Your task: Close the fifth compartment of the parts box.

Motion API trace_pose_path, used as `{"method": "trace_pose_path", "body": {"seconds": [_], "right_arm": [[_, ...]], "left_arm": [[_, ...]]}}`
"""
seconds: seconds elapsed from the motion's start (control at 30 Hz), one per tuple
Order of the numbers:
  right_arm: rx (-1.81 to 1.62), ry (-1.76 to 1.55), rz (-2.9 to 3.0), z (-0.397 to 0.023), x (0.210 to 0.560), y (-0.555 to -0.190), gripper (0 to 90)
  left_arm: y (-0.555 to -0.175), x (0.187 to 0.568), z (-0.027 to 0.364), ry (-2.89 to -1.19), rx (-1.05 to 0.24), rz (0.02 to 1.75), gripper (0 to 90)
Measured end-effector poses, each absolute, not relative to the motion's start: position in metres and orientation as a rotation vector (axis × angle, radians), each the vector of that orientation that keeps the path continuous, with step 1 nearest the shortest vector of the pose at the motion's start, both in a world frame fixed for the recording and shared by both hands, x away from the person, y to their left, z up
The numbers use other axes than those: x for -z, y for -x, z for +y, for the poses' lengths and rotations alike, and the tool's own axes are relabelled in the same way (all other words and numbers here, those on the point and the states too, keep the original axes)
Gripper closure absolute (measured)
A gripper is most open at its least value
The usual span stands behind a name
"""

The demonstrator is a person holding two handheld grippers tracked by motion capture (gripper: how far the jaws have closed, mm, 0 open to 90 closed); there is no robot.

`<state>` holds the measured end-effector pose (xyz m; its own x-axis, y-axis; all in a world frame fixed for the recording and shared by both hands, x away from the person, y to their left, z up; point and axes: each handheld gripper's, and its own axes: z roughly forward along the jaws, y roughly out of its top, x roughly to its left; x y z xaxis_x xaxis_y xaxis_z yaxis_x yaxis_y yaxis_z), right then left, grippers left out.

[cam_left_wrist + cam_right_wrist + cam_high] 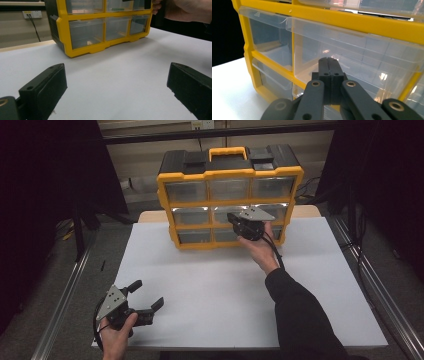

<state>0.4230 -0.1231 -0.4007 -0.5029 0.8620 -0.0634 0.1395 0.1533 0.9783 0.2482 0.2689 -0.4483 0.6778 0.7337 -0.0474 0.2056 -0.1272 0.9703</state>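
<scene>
Right gripper view: right claw (pixel 329 61) pressed together, empty, tips just in front of a clear drawer (pixel 352 57) of the yellow organizer (pixel 230 195). Left claw (pixel 146 295) spread apart, well short of it, above the table (pixel 210 290).

We see a white table (pixel 210 285) carrying one item directly on its top: a yellow-and-black drawer organizer (pixel 227 195) standing upright at the far edge, centered.

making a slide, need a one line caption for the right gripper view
Right gripper, jaws shut, held close to a clear drawer of the yellow organizer.
</scene>
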Motion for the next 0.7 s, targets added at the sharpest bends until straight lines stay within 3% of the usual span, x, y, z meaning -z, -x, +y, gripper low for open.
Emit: {"method": "trace_pose_path", "body": {"seconds": [0.7], "right_arm": [[-1.393,-0.970,1.776,-0.1273,0.4028,-0.4312,90.0]], "left_arm": [[-0.2522,0.4482,0.2674,-1.671,-0.532,0.768,2.5]]}}
